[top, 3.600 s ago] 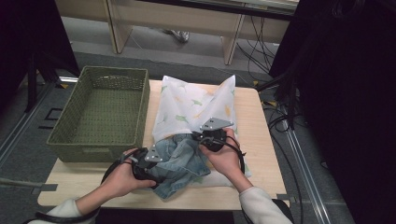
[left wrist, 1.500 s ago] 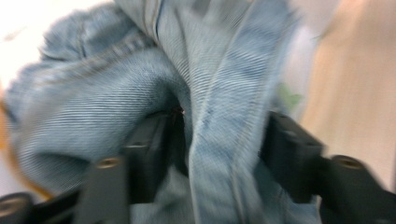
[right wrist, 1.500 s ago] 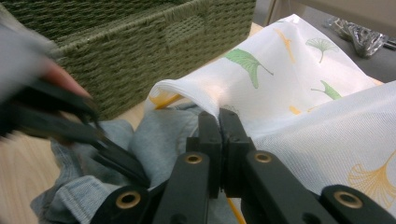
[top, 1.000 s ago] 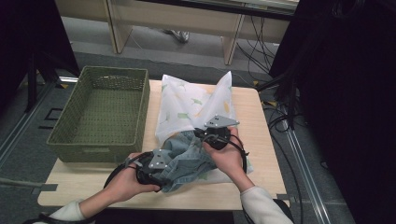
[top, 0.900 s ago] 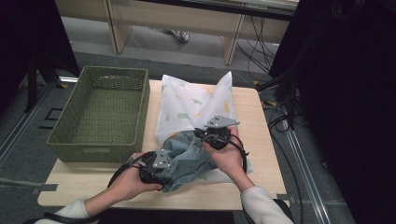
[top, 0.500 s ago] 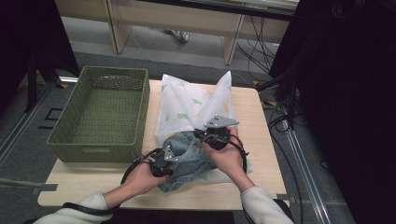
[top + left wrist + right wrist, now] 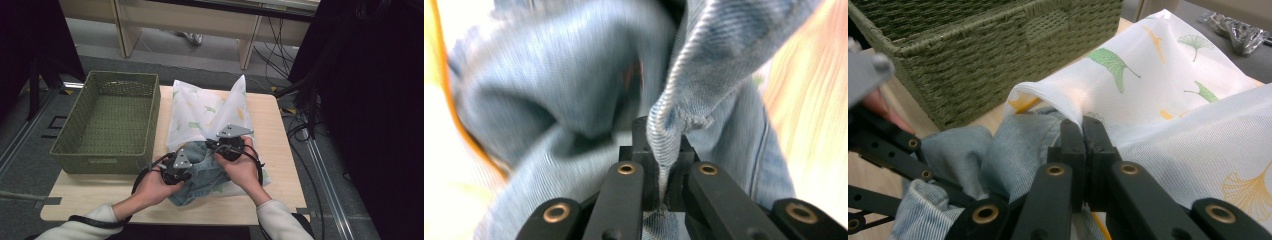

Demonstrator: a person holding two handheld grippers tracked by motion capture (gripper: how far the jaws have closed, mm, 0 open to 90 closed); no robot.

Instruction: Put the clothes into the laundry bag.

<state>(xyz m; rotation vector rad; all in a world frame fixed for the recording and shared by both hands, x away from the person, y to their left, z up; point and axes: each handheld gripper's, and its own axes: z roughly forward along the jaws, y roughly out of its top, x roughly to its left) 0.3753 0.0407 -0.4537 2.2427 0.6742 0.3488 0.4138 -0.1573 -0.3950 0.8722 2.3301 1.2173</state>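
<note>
A pair of blue jeans (image 7: 205,175) lies half inside the mouth of a white bag with a leaf print (image 7: 200,107) on the wooden table (image 7: 280,150). My left gripper (image 7: 188,170) is at the near left of the jeans; its jaws have just been closing and are now shut on a fold of denim (image 7: 674,110), seen in the left gripper view (image 7: 664,160). My right gripper (image 7: 215,147) is shut on the rim of the bag's mouth (image 7: 1048,97), holding it up over the jeans (image 7: 1013,150), as the right gripper view (image 7: 1082,131) shows.
A green woven basket (image 7: 107,120) stands on the table's left, close to the bag; its wall (image 7: 973,50) rises just beyond my right gripper. The table's front edge is near the person's sleeves. Cables lie on the floor to the right.
My left gripper has closed on the denim and moved right and away from the person, towards the bag's mouth. More of the jeans is bunched at the opening. The right gripper has stayed put.
</note>
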